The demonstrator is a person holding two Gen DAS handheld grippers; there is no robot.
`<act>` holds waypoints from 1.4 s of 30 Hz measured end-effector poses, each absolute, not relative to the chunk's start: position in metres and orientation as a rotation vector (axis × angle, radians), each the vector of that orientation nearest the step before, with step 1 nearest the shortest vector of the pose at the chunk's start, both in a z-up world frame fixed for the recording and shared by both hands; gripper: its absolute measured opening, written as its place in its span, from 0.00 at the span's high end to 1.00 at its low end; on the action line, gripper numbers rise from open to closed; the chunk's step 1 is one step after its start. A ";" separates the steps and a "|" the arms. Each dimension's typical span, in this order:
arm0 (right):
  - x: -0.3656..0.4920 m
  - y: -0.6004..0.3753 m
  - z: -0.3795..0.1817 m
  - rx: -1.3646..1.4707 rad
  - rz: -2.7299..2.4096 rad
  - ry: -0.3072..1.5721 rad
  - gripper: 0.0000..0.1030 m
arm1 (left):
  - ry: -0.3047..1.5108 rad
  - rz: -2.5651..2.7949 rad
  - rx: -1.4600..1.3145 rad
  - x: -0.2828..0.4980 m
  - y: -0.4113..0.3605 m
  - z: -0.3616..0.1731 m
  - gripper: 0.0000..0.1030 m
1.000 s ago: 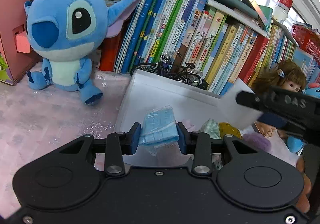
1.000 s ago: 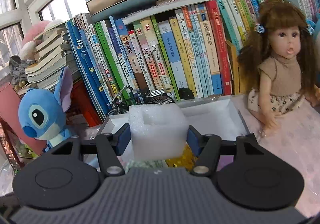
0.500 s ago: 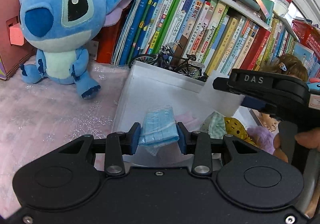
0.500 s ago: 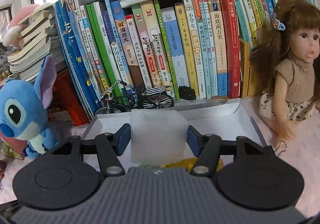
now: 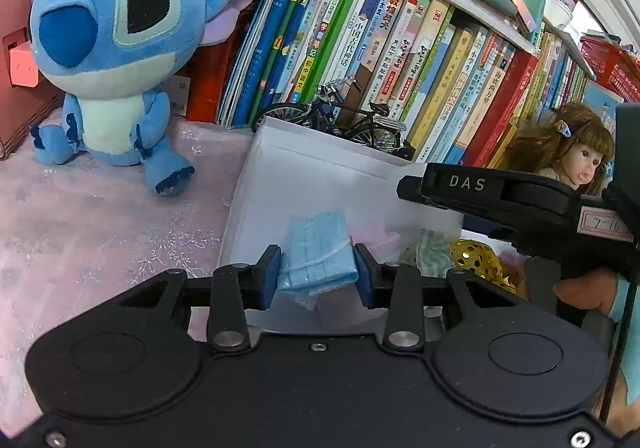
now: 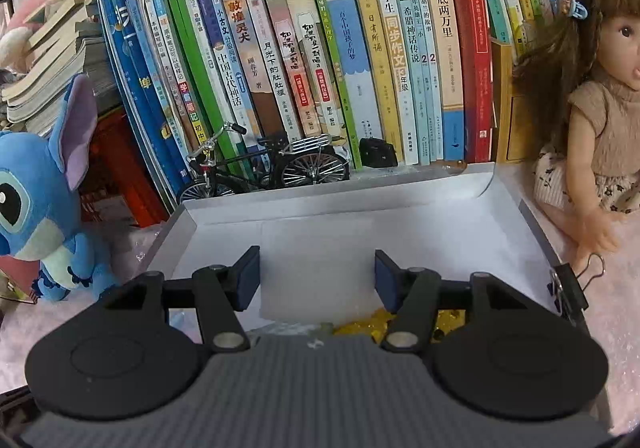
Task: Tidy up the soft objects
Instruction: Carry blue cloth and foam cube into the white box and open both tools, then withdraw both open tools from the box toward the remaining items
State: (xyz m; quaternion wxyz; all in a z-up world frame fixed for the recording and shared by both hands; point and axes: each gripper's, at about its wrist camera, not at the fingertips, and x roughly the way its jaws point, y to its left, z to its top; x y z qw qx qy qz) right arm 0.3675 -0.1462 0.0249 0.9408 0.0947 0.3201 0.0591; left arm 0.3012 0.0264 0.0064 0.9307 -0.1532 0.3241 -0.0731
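Note:
My left gripper (image 5: 316, 276) is shut on a blue pack of face masks (image 5: 318, 252), held over the near left part of the white box (image 5: 320, 167). Inside the box lie a pink item (image 5: 376, 236), a green-and-white cloth (image 5: 430, 256) and a gold sequinned piece (image 5: 476, 260). The right gripper's black body (image 5: 500, 195) reaches in from the right. In the right wrist view my right gripper (image 6: 317, 280) holds a white foam block (image 6: 318, 268) over the box (image 6: 320, 203). Its jaws are opening, and the pads still touch the block's sides.
A blue plush toy (image 5: 116, 47) sits left of the box on the pink cloth. A doll (image 6: 592, 119) sits to the right, with a binder clip (image 6: 572, 288) on the box's right wall. A model bicycle (image 6: 272, 163) and a row of books (image 6: 360, 47) stand behind.
My right gripper has moved forward and down over the box with the foam block; books and box look larger. The left gripper keeps the mask pack almost still.

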 end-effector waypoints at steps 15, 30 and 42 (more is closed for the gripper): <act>0.331 -0.169 0.052 0.219 0.161 0.578 0.20 | 0.616 -0.139 -0.249 0.276 0.027 0.030 0.34; 0.240 -0.204 0.082 0.164 0.237 0.479 0.09 | 0.563 -0.170 -0.185 0.208 0.032 0.058 0.20; 0.165 -0.205 0.083 0.086 0.308 0.412 0.01 | 0.506 -0.258 -0.107 0.132 0.026 0.060 0.15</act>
